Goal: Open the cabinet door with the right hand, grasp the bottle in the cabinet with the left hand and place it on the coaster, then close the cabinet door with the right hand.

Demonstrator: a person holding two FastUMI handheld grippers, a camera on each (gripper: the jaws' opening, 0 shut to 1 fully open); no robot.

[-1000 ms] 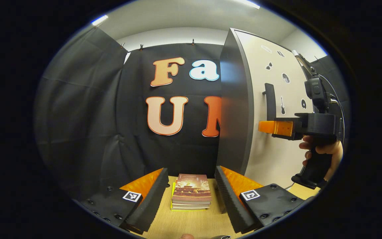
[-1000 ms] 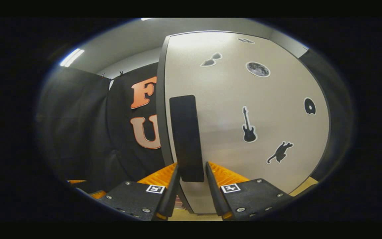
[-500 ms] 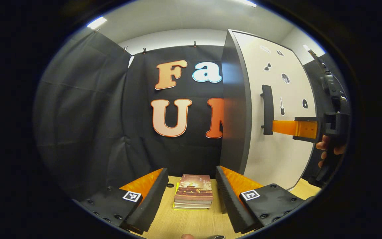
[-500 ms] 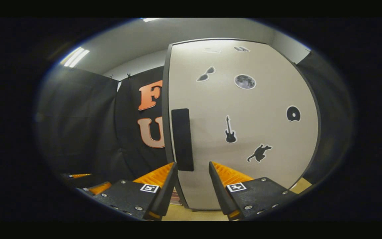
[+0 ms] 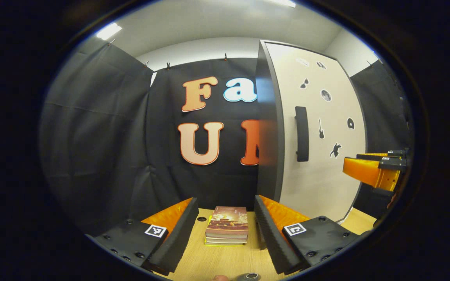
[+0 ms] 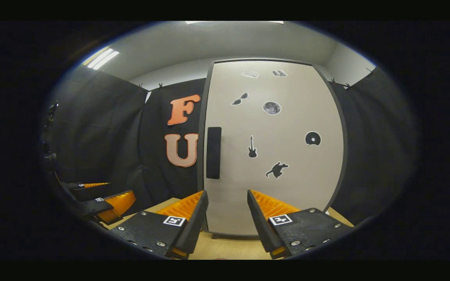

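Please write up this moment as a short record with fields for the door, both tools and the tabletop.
cabinet door: shut, handle untouched
right tool: open, empty, facing the door, apart from it
left tool: open, empty, above the table
stack of books: on the table, ahead between the left tool's fingers

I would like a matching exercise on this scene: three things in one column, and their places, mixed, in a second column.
Things:
1. stack of books
2. handle
3. guitar sticker

Places:
A. middle of the cabinet door
B. near the door's left edge
C. on the table, between the left tool's fingers

Pairs: 1-C, 2-B, 3-A
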